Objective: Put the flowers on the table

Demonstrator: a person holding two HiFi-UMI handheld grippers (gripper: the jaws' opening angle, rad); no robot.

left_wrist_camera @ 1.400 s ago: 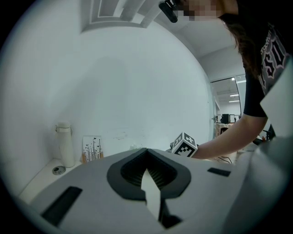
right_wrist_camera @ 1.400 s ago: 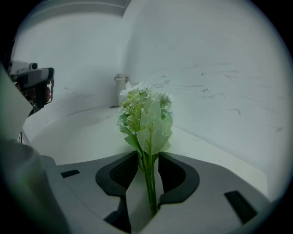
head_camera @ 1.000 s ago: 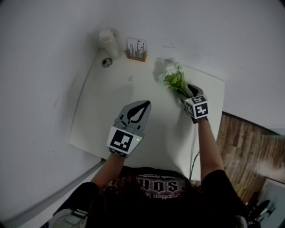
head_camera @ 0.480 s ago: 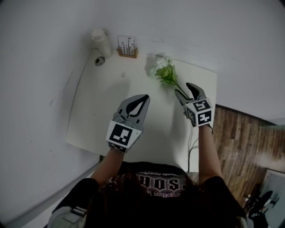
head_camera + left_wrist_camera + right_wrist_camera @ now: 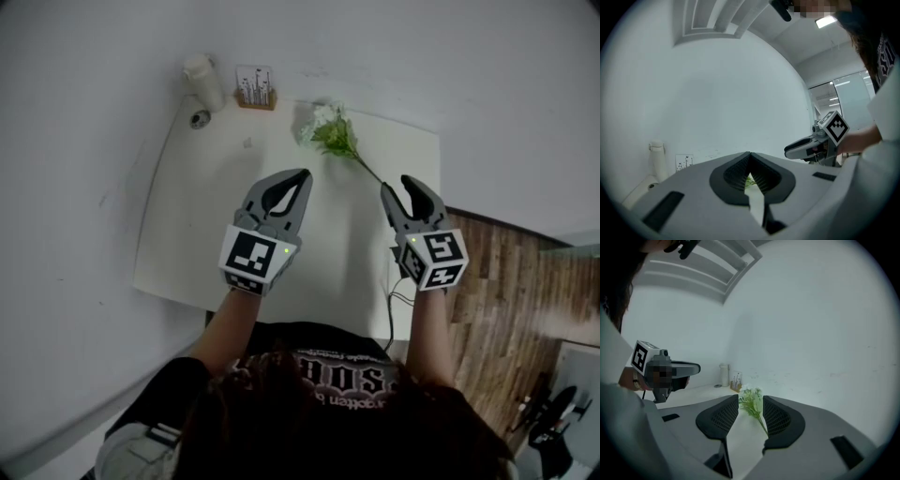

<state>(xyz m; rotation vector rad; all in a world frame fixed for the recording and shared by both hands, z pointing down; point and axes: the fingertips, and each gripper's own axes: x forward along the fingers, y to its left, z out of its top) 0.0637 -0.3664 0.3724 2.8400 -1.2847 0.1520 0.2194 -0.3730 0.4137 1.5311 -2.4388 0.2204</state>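
The flowers [image 5: 328, 131], a small bunch of white blooms on green stems, lie on the white table [image 5: 216, 234] near its far edge, touched by neither gripper. My right gripper [image 5: 401, 187] is raised on the near side of the stem end. Its jaws have just been closing, but they stand apart with nothing between them. The right gripper view shows the flowers [image 5: 752, 401] beyond the gap of that gripper [image 5: 750, 399]. My left gripper [image 5: 305, 174] hovers over the table's middle, its tips meeting and empty [image 5: 749, 153].
A white bottle [image 5: 202, 80], a small round object [image 5: 198, 119] and a printed card in a wooden stand [image 5: 254, 87] sit at the table's far left corner by the wall. A cable [image 5: 394, 291] hangs off the right edge, above wooden floor [image 5: 497, 281].
My right gripper has drawn back and up from the flower stems, which stay lying on the table, and its jaws have narrowed. The left gripper has risen slightly.
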